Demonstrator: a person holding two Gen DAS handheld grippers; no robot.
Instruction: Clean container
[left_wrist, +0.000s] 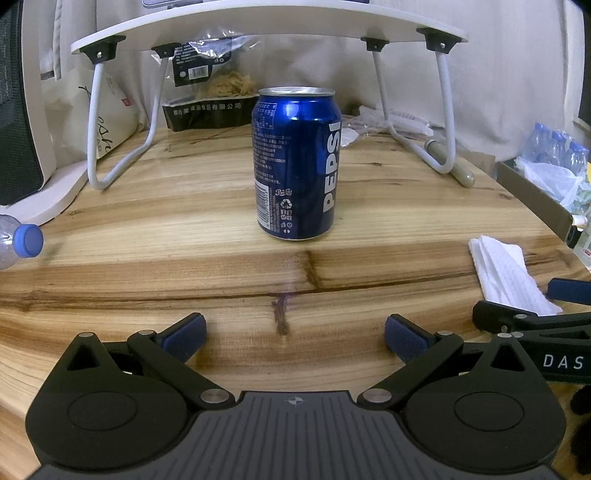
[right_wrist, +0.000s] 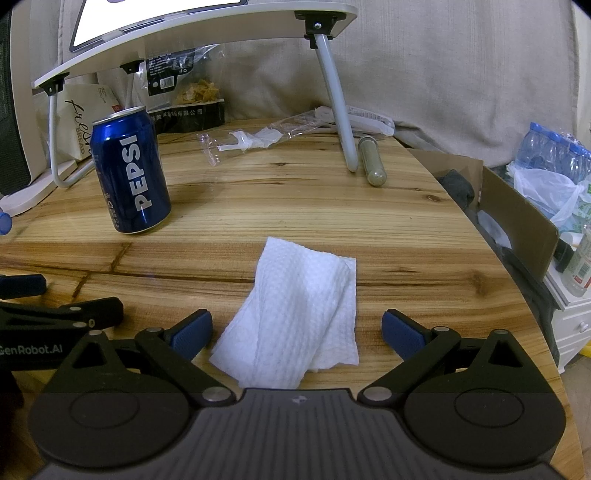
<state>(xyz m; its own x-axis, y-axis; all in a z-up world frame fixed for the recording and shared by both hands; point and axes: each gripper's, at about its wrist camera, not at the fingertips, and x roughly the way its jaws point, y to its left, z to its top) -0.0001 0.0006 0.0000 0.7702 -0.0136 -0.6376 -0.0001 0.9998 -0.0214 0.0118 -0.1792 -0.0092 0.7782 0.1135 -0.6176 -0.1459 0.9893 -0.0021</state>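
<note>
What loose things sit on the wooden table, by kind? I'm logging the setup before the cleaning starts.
Soda can: 1
Paper towel: 1
Grey-green tube: 1
Clear plastic wrapper: 1
Plastic bottle, only partly in view: 1
Total: 5

"PEPSI" running vertically in white up blue can (right_wrist: 129, 170). "DAS" showing on right gripper's arm (left_wrist: 561, 360); "GenRobot.AI" showing on left gripper's arm (right_wrist: 31, 349). "BREAD" reading on white paper bag (right_wrist: 78, 122) (script line above partly hidden). Snack box lettering too small.
</note>
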